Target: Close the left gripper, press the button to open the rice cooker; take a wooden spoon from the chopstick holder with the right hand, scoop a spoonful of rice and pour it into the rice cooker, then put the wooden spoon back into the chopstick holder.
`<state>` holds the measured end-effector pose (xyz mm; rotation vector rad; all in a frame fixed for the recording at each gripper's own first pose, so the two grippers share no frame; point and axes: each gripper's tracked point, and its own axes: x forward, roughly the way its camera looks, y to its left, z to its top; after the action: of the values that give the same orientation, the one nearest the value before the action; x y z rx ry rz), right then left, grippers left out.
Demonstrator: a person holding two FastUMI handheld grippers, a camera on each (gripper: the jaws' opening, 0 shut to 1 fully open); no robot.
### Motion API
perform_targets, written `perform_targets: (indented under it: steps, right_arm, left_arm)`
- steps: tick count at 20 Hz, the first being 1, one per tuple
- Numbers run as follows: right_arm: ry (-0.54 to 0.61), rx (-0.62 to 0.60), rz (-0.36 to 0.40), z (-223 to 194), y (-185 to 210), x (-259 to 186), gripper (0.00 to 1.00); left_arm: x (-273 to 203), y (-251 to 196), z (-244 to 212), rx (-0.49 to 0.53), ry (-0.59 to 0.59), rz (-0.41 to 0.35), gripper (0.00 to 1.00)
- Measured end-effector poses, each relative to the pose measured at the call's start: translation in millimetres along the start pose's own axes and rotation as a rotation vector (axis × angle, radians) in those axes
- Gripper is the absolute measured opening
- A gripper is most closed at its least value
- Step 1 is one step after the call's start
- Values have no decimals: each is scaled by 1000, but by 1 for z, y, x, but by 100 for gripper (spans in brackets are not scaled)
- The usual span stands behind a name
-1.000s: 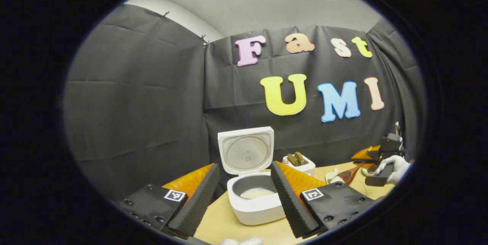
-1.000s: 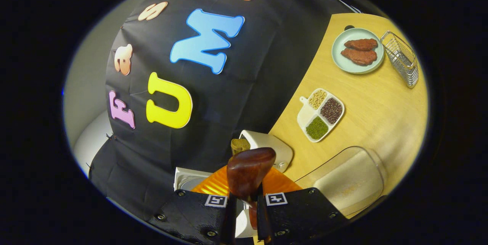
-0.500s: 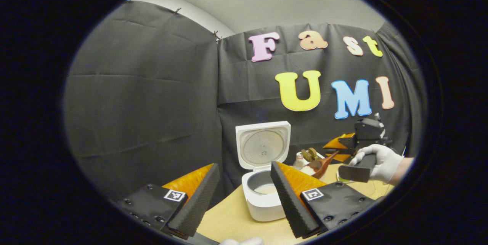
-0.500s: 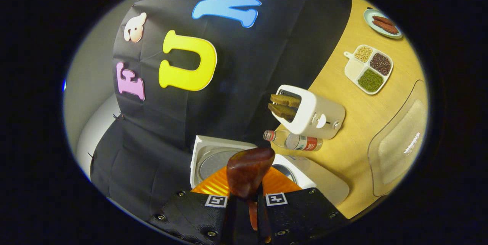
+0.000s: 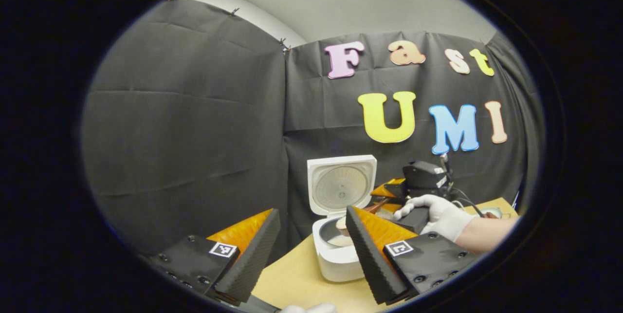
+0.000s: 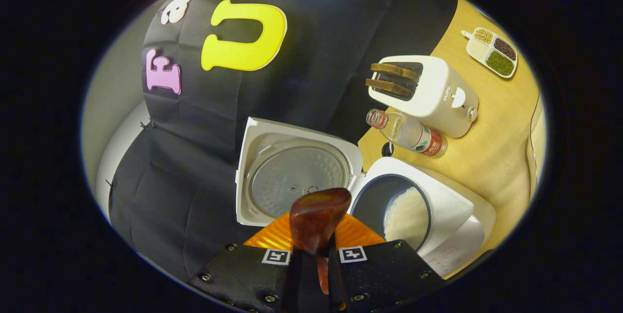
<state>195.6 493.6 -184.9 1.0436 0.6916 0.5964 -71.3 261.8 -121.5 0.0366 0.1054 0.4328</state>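
The white rice cooker, lid raised, now sits right beneath the right gripper, which has swung over from the toaster side. Its jaws clamp the dark wooden spoon above the pot: pouring looks imminent. The left gripper hangs open nearby.

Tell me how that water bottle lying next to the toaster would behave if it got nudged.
The water bottle lies on its side on the table, so a sideways nudge would probably set it rolling. The toaster close beside it would likely stop a roll that way. It looks like clear plastic, so probably light, and prone to slide.
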Motion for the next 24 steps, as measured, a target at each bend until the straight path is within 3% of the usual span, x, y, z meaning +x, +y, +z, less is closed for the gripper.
perform_targets:
  steps: [5,8,14,18,24]
  right_arm:
    - [-89,-188,-69,12,-16,14,22]
    - [-118,-401,-140,14,-27,21,22]
    - [-180,-822,-181,10,-7,28,22]
    - [-231,-1133,-163,-1,20,24,22]
    - [-266,-1549,-173,-25,31,27,22]
  left_arm:
    - [1,0,-1,-2,-9,6,94]
    - [0,0,-4,-13,-4,8,94]
    - [0,-1,-1,-19,-4,-10,95]
    - [-2,-2,2,-31,-3,-25,94]
    - [-4,-5,7,-36,-5,-36,94]
